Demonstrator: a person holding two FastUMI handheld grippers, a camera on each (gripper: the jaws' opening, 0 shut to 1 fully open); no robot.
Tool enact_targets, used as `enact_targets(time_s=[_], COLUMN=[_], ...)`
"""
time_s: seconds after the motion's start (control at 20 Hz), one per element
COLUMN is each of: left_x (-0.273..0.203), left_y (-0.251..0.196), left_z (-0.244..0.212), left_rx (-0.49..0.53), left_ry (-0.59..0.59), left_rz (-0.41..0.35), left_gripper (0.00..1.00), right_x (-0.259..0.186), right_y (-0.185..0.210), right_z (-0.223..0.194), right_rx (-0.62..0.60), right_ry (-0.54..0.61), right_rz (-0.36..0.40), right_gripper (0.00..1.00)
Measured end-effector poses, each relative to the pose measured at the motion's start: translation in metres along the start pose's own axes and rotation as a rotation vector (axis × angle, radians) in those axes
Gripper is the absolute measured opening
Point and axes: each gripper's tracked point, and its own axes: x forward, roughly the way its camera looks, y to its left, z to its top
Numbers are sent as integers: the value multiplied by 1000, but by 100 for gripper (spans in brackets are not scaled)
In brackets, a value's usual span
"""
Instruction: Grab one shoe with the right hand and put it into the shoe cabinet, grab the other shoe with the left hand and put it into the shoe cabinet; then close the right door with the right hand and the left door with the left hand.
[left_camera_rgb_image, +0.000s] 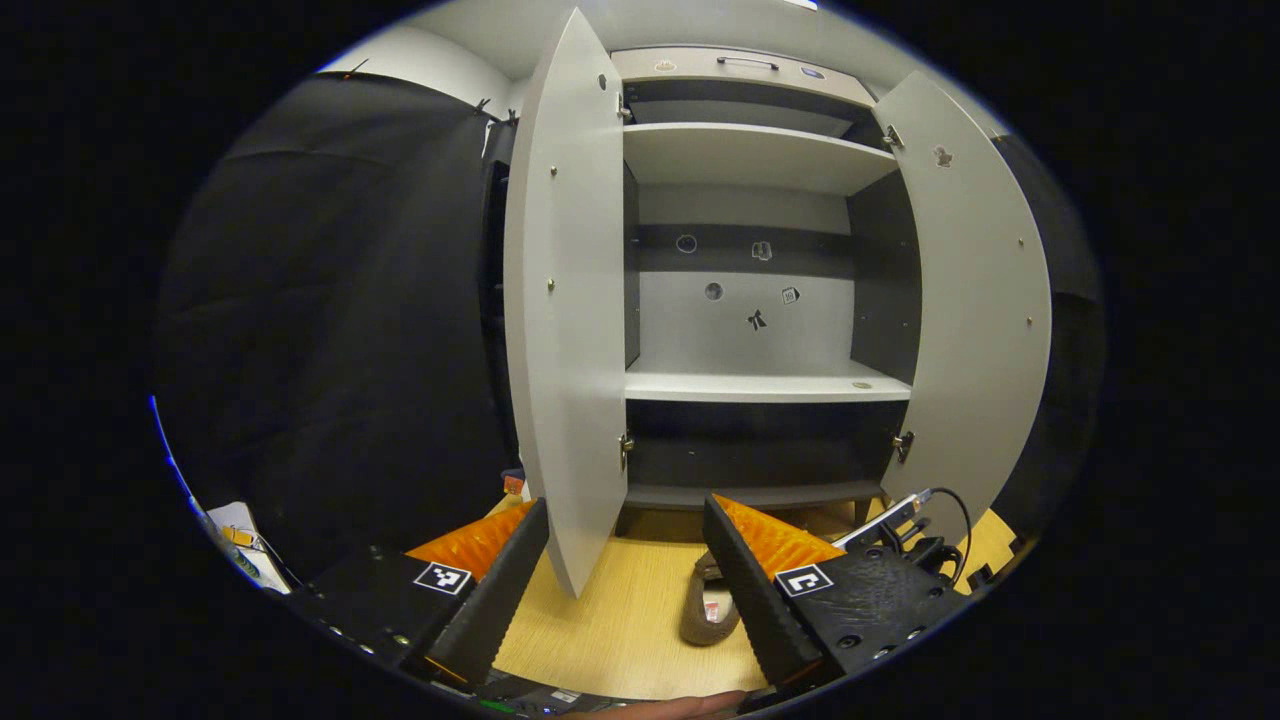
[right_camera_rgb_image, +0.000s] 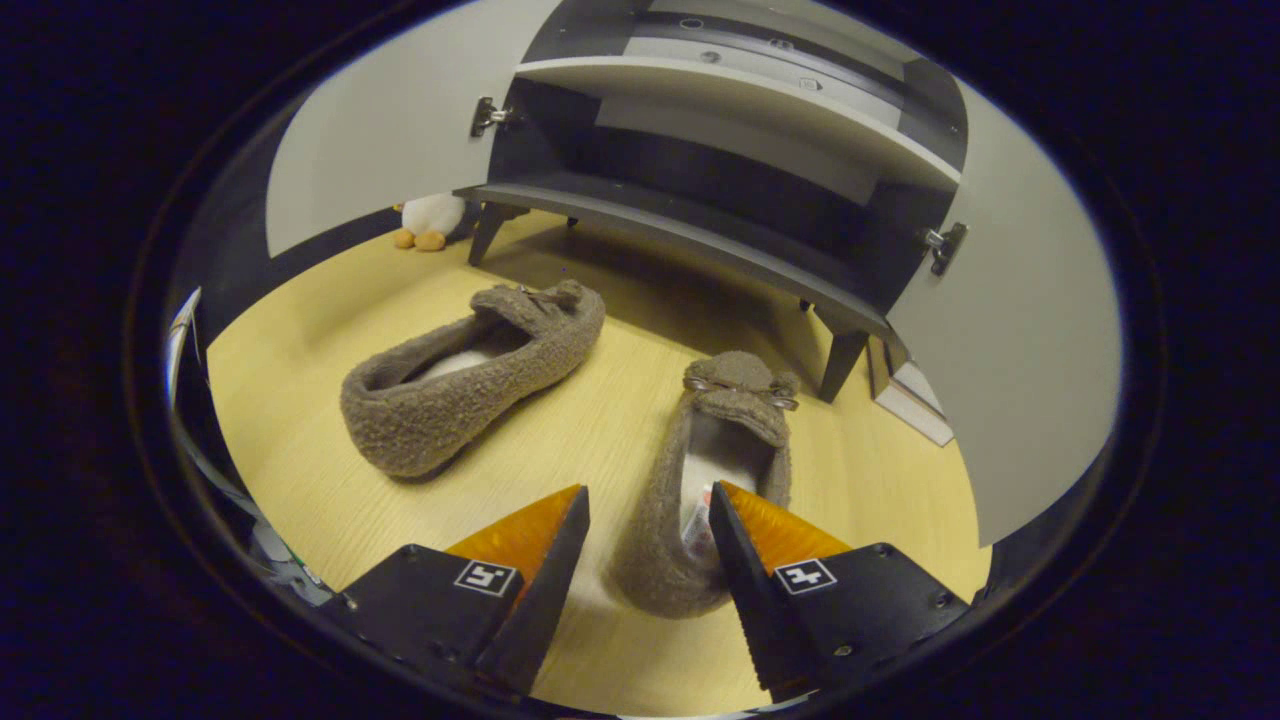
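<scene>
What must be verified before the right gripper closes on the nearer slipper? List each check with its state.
1. Right gripper open: ok.
2. Gripper straddles the heel wall of the nearer slipper: ok; one finger appears inside, one outside.
3. Other slipper apart from it: ok.
4. Left door and right door open: ok.
5. Bottom shelf free: ok where visible.
6. Left gripper open, held back: ok.

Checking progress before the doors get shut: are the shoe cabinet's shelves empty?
Empty as far as visible: shoe cabinet shelves bare, both shoes on the floor.
</scene>
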Motion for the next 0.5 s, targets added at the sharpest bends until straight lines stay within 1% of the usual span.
enact_targets(time_s=[0.05,0.1,0.15,0.2,0.3,0.4,0.5], left_x=[0,0,0,1,1,2,3], left_y=[-2,-4,-6,-8,-13,-15,-15], left_z=[0,0,0,-1,-1,2,3], left_rx=[14,23,27,25,30,39,37], left_ry=[-3,-6,-6,-2,-2,-13,-14], left_rz=[-2,-5,-7,-12,-23,-28,-27], left_gripper=[94,94,94,94,93,94,96], right_x=[9,14,17,17,20,14,5], right_y=[-1,-2,1,0,1,-2,-7], right_z=[2,-1,-3,1,0,-3,0], right_rx=[-21,-51,-67,-78,-78,-73,-85], right_ry=[13,42,42,31,50,78,79], right_rz=[-28,-43,-36,-45,-56,-57,-59], right_gripper=[76,55,44,29,10,6,5])
